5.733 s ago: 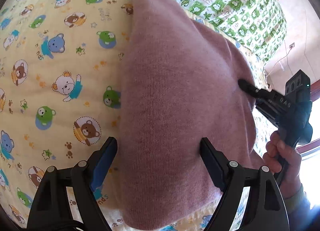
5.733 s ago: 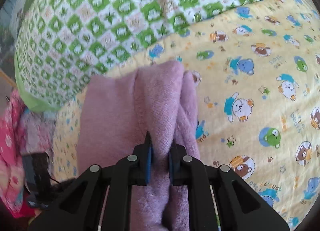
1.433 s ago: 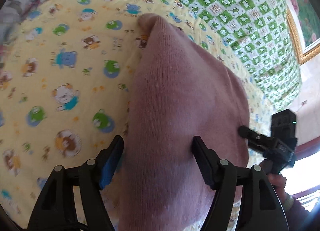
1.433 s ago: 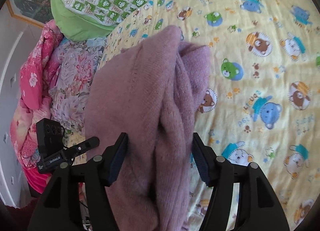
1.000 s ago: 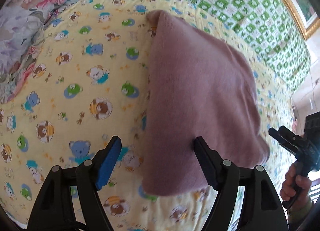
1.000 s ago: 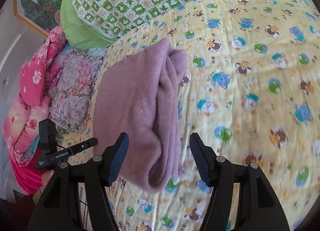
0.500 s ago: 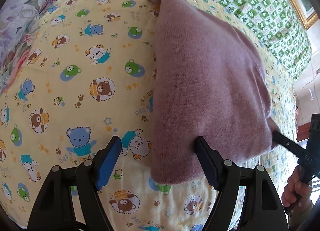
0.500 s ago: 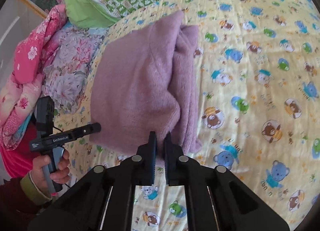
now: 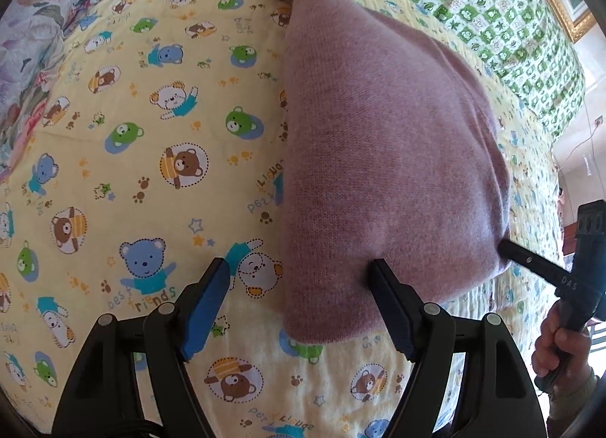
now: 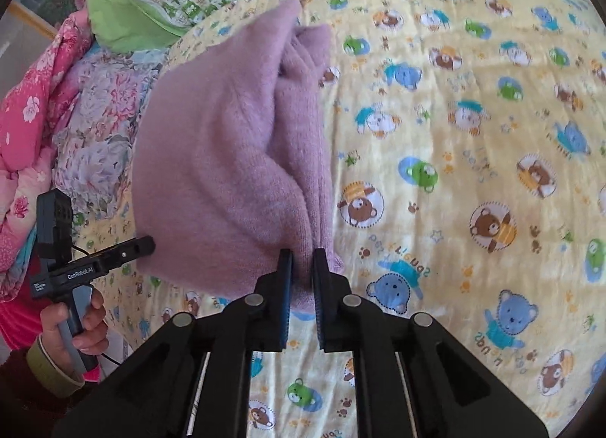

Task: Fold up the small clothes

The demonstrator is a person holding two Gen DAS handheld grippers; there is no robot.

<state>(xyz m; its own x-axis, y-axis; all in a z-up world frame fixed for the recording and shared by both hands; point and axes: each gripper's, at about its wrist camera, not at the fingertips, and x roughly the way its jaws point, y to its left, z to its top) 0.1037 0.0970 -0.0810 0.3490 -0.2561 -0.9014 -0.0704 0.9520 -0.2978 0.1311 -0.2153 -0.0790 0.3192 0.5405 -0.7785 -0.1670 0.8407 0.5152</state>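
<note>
Now pink sweater [image 10: 227, 157] lies folded on yellow bear blanket [image 10: 473, 116]. Looks soft, thick, floppy. Right gripper [image 10: 302, 254] pinches its near corner, jaws opening a little. Left gripper [image 9: 299, 279] wide open, nothing held, beside other near corner. Best hold: corners.
</note>
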